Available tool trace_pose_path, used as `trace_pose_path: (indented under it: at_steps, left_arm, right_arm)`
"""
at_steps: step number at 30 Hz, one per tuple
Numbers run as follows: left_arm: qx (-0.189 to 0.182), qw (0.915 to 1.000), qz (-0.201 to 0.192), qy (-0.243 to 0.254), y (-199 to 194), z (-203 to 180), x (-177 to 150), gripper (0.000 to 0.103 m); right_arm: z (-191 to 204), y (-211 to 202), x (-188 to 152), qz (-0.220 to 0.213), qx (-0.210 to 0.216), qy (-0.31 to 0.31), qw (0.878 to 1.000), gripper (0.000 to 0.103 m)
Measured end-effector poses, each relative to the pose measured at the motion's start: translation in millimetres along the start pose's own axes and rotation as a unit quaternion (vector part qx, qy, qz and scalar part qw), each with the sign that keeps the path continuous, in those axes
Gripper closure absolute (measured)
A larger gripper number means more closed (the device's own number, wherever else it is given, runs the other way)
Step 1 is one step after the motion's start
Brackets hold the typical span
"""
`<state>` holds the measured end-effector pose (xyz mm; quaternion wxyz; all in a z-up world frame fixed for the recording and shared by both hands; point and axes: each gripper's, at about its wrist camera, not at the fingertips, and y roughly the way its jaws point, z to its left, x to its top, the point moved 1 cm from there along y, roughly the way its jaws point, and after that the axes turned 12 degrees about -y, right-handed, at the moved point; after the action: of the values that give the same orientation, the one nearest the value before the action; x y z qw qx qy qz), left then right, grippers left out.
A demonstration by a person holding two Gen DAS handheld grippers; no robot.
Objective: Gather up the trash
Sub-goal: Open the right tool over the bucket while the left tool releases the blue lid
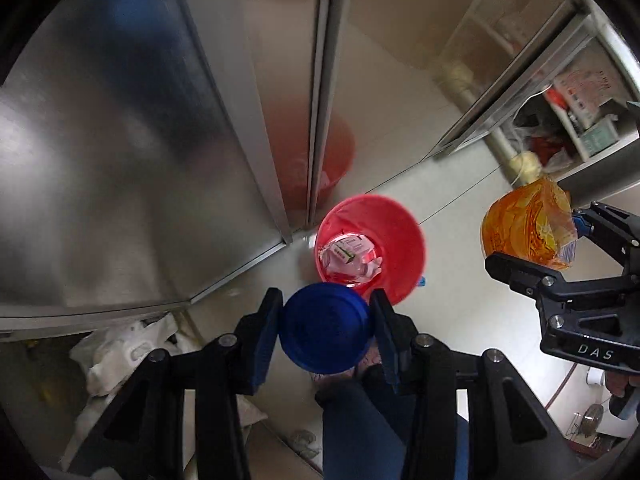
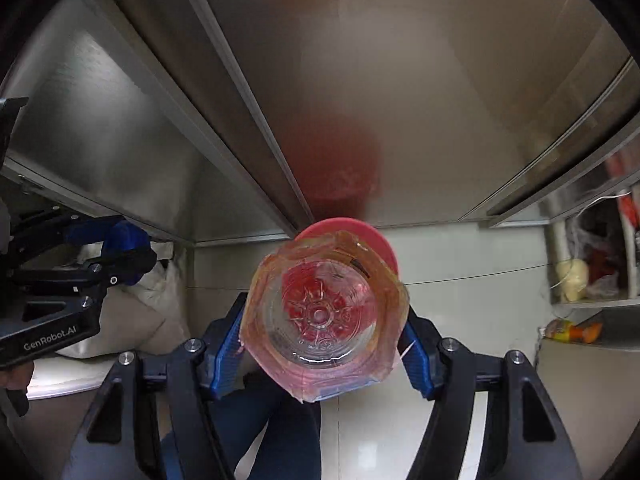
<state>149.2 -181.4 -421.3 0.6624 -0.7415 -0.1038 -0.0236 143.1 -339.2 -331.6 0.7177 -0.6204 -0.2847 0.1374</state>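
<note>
A red bin (image 1: 372,248) stands on the floor by the steel cabinets, with a crumpled wrapper (image 1: 348,256) inside. My left gripper (image 1: 326,328) is shut on a round blue cup (image 1: 325,328), held above the bin's near rim. My right gripper (image 2: 322,320) is shut on a clear plastic bottle with an orange label (image 2: 320,312), seen bottom-first, held above the red bin (image 2: 380,244). In the left wrist view the bottle (image 1: 528,228) and right gripper (image 1: 532,252) are to the right of the bin. The left gripper (image 2: 124,256) shows at the left of the right wrist view.
Steel cabinet doors (image 1: 140,160) stand behind the bin. White plastic bags (image 1: 124,352) lie at the left on the floor. An open cabinet (image 1: 568,120) with cluttered items is at the right. My legs in blue trousers (image 1: 360,432) are below. The floor is pale tile (image 1: 452,308).
</note>
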Motion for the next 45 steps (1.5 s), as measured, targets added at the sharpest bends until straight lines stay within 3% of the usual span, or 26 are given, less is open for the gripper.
trace_pose_path:
  at_steps: [7, 15, 18, 19, 20, 21, 35, 39, 45]
  left_arm:
    - [0.013, 0.9999, 0.006, 0.002, 84.0, 8.7, -5.0, 0.06]
    - [0.022, 0.9996, 0.016, 0.003, 116.6, 17.4, -6.0, 0.06]
    - [0.022, 0.9996, 0.018, 0.005, 119.5, 19.6, -5.3, 0.06]
    - [0.023, 0.9995, 0.019, 0.008, 119.1, 19.3, -5.1, 0.06]
    - [0.023, 0.9995, 0.02, 0.01, 119.5, 19.0, -5.0, 0.06]
    - [0.022, 0.9994, 0.021, 0.014, 117.9, 17.1, -4.8, 0.06]
    - [-0.019, 0.9958, 0.027, 0.086, 105.9, -39.0, 8.3, 0.06]
    - [-0.022, 0.993, 0.026, 0.113, 108.5, -55.3, 10.1, 0.06]
    - [-0.025, 0.9893, 0.033, 0.14, 121.0, -80.9, 7.9, 0.06]
  right_arm:
    - [-17.7, 94.4, -13.1, 0.012, -0.002, 0.006, 1.0, 0.038]
    - [-19.6, 150.9, -9.7, 0.022, 0.01, 0.005, 1.0, 0.038]
    - [-18.4, 151.8, -6.4, 0.029, 0.01, 0.002, 1.0, 0.037]
    - [-18.3, 148.4, -5.4, 0.029, 0.005, 0.0, 1.0, 0.029]
    - [-16.8, 145.0, -4.3, 0.029, 0.0, 0.0, 1.0, 0.012]
    - [-16.8, 141.8, -6.7, 0.026, -0.005, 0.001, 1.0, 0.007]
    - [-45.3, 96.3, -41.7, 0.016, -0.044, 0.086, 0.995, 0.004]
    - [-56.0, 98.6, -54.0, 0.02, -0.039, 0.105, 0.993, 0.004]
    - [-69.4, 100.5, -69.7, 0.021, -0.08, 0.13, 0.988, 0.004]
